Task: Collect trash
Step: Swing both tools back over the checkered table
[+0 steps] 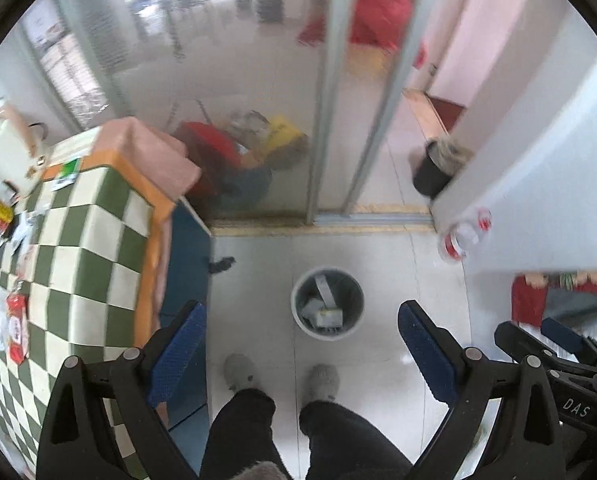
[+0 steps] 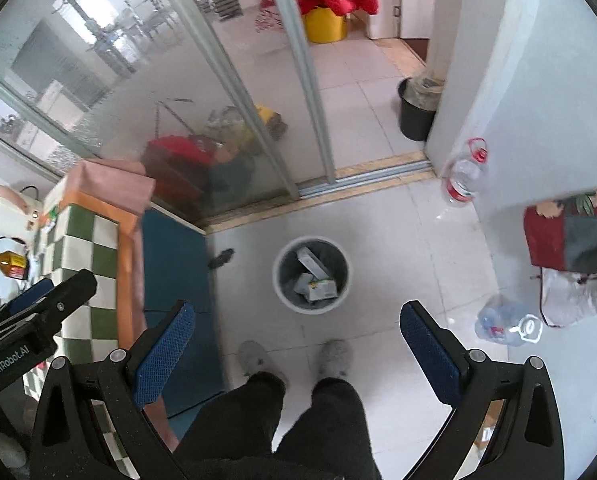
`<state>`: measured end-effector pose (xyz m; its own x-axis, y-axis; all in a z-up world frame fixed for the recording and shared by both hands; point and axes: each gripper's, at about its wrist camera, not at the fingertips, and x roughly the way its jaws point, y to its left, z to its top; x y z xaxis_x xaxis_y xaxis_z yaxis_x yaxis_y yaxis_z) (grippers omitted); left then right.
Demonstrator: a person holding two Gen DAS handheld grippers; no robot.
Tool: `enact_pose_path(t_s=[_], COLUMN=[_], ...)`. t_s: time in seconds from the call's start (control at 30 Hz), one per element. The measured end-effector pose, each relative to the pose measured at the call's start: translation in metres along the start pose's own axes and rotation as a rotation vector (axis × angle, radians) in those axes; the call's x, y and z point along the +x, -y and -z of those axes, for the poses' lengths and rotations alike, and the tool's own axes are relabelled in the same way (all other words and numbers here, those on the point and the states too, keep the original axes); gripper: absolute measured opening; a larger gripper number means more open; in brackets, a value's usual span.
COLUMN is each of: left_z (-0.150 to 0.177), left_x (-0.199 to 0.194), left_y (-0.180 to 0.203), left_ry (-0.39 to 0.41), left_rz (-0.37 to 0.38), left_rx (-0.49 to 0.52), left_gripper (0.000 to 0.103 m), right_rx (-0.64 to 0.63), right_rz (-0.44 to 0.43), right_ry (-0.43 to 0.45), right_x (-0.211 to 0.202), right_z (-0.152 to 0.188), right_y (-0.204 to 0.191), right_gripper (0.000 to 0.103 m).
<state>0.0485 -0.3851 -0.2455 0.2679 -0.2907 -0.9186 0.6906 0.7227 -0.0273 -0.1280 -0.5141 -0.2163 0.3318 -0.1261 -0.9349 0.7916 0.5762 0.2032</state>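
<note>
A grey round trash bin (image 1: 327, 303) stands on the white tile floor and holds several cartons; it also shows in the right wrist view (image 2: 310, 274). My left gripper (image 1: 302, 332) is open and empty, held high above the bin. My right gripper (image 2: 298, 332) is open and empty too, also above the bin. Red and white wrappers (image 1: 15, 326) lie on the green-checked table (image 1: 82, 248) at the left. The right gripper's body (image 1: 558, 356) shows at the left view's right edge.
The person's legs and grey slippers (image 2: 332, 358) are below the grippers. A glass sliding door (image 2: 158, 92) stands behind. Clear plastic bottles (image 2: 464, 178) and a jug (image 2: 506, 326) sit by the right wall. A black bucket (image 2: 414, 114) stands beyond the threshold. A blue mat (image 2: 174, 264) lies beside the table.
</note>
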Motion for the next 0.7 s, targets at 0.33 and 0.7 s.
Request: enact_pose_path(t_s=[0.33, 0.7], left_z=[-0.015, 0.004], left_x=[-0.03, 0.026], left_y=[-0.212, -0.471], left_ry=[0.093, -0.064], left_rz=[-0.212, -0.403], left_rx=[-0.34, -0.473], left_gripper=[0.103, 0.102], right_rx=[-0.224, -0.483], right_rz=[-0.134, -0.251], right_ry=[-0.009, -0.157], right_x=[0.016, 0.124], right_z=[-0.057, -0.052], right_y=[-0.164, -0.435], right_gripper=[0.103, 0.103])
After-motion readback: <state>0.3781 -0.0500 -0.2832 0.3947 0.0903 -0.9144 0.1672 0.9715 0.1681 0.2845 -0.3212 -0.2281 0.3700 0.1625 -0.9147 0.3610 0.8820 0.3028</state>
